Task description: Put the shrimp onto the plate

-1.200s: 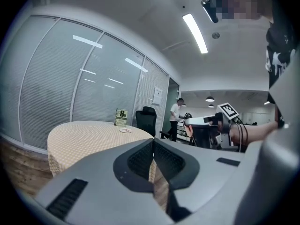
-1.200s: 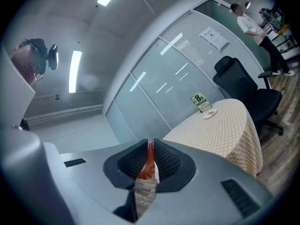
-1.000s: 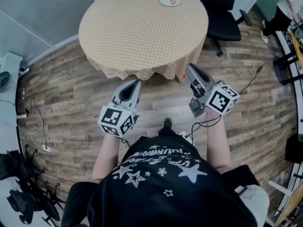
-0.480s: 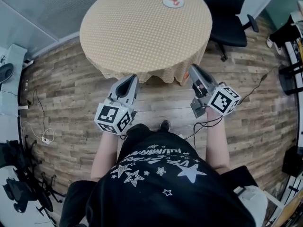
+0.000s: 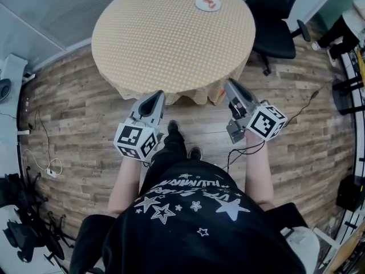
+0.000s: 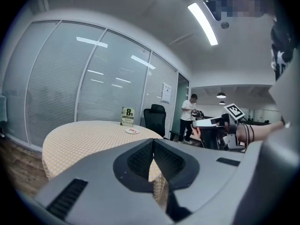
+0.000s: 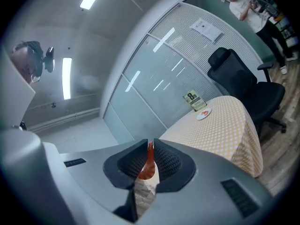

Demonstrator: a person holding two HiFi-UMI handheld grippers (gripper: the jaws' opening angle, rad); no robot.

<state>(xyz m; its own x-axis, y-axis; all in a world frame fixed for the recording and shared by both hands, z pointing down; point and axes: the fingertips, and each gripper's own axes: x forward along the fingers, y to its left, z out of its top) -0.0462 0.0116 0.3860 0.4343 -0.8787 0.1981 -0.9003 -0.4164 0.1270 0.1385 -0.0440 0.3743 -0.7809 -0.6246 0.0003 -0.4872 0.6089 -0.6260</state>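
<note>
Right gripper view: the right gripper (image 7: 150,143) pinches the shrimp (image 7: 148,165), short of the table (image 5: 165,39). The plate (image 5: 200,3) sits at the table's far edge. The left gripper (image 6: 153,142) has its 2 jaws pressed together, empty.

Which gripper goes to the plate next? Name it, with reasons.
Right. The right gripper is shut on the shrimp; the left gripper is shut, empty. The plate lies rightward too.

Bright ceiling strip lights (image 6: 202,17), even light, fisheye-warped dark edges

Orange shrimp (image 7: 148,166) tight in right claw (image 7: 149,143), plate (image 7: 203,113) well beyond.
</note>
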